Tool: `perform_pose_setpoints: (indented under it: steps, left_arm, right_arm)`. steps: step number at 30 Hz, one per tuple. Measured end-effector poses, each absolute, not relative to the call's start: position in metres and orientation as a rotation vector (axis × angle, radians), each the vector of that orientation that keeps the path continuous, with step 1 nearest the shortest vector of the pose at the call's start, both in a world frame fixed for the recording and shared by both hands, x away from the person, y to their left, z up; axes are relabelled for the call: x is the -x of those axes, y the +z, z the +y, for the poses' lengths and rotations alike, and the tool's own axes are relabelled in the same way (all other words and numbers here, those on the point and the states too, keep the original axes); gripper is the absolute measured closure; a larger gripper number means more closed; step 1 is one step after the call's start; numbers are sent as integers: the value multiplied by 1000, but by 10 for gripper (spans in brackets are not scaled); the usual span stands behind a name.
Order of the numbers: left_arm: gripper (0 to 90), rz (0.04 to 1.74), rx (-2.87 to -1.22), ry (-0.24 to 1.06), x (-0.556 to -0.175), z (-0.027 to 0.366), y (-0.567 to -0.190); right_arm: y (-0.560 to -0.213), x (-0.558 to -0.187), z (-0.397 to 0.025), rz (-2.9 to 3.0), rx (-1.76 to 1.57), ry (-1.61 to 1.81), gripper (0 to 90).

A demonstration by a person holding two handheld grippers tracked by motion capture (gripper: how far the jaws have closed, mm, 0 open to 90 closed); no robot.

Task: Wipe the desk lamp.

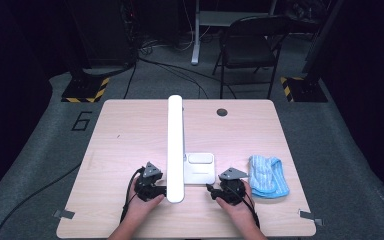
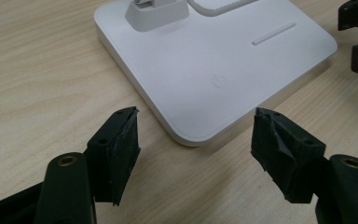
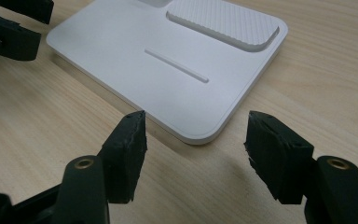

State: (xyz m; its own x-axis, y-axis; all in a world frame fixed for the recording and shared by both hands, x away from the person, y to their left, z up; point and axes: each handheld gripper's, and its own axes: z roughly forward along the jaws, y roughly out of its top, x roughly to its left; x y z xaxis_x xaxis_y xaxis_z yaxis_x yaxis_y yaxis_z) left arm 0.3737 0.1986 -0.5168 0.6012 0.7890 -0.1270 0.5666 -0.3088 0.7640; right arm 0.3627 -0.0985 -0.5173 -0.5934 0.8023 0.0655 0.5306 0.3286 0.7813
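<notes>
Left gripper (image 1: 156,191): jaws apart, empty, beside the lamp's long arm (image 1: 175,147)
Lamp base (image 1: 200,169): white, flat on the table (image 1: 130,130), between both grippers, its left part hidden under the arm
Right gripper (image 1: 214,191): jaws apart, empty, near the base corner
Cloth (image 1: 267,175): blue, possibly a folded towel, right of the grippers

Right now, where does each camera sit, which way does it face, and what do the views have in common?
High view: fixed above the person's side, looking forward and down on the table; both forearms enter from the bottom, left gripper and right gripper flanking the white lamp base, blue cloth to the right.
Left gripper view: rides the left gripper, looking along its open jaws at a corner of the base.
Right gripper view: rides the right gripper, open jaws facing another corner of the base.
Shared: all three show the base; each gripper view shows the other gripper's jaws.
</notes>
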Motion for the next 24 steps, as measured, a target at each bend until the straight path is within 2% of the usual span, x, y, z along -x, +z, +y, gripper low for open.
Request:
perform_pose_setpoints:
  steps: [16, 24]
  left_arm:
    - [313, 1116, -1948, 362, -373, 221, -504]
    - [313, 1138, -1926, 376, -375, 232, -500]
  right_arm:
    - [-491, -350, -127, 2292, -1200, 1250, 330]
    - [-499, -347, -144, 2274, -1205, 1241, 329]
